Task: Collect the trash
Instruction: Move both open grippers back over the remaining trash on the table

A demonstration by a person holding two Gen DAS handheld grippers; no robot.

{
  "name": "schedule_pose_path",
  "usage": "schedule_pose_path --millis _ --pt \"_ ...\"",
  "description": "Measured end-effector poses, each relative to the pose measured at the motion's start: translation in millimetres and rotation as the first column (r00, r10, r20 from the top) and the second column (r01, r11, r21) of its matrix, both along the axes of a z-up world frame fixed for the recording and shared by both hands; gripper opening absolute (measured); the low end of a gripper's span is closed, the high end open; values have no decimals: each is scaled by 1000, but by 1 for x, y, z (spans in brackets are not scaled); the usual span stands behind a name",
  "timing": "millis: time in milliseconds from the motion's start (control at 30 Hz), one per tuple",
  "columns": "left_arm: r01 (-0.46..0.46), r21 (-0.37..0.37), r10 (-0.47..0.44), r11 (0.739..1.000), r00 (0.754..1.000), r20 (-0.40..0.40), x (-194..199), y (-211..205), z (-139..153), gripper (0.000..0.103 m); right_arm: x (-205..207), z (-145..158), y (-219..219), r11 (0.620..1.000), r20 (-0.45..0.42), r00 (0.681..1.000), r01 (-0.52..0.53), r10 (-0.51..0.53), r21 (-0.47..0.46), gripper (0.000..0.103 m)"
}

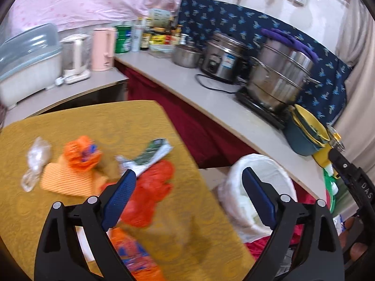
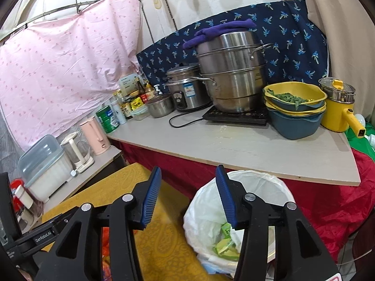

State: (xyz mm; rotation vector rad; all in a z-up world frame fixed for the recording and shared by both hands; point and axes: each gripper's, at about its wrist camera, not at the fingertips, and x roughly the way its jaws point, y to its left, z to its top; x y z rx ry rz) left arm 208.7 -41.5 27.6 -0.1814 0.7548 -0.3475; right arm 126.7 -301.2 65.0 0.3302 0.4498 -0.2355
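Left gripper (image 1: 187, 196): jaws spread wide, nothing between | right gripper (image 2: 188, 196): jaws parted, nothing between, over bin rim | red plastic bag (image 1: 150, 194): on yellow tablecloth (image 1: 70, 121), just beyond left pad | green-white wrapper (image 1: 150, 154): long axis toward 2 o'clock | white-lined trash bin (image 2: 264, 182): holds green packaging (image 2: 226, 243) | yellow basin (image 2: 295, 97), 1 o'clock: chopped greens.

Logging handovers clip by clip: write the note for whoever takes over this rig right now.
Left gripper: open, empty, over the yellow table.
Right gripper: open, empty, above the bin.
Done: green wrapper already in the white-lined bin.
Left on the table: red bag, orange wrappers, clear plastic bag, crumpled paper packet, another orange wrapper near the edge.
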Motion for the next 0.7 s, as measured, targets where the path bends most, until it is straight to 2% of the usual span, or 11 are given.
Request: schedule_pose_path --millis 200,367,533,700 --pt "-74 40 75 996 997 -29 -13 54 -16 88 -5 -7 40 998 -22 998 -65 65 2 49" --pt "-122 73 128 990 989 -76 -25 92 -44 88 -8 -22 78 992 -60 990 -127 127 -2 49" --pt "-160 81 169 984 978 -125 -35 121 -67 88 -10 -46 116 981 -118 973 -196 196 10 49" --pt "-174 102 188 979 971 -145 -43 137 -80 88 -14 -81 158 960 -199 940 -279 277 22 49"
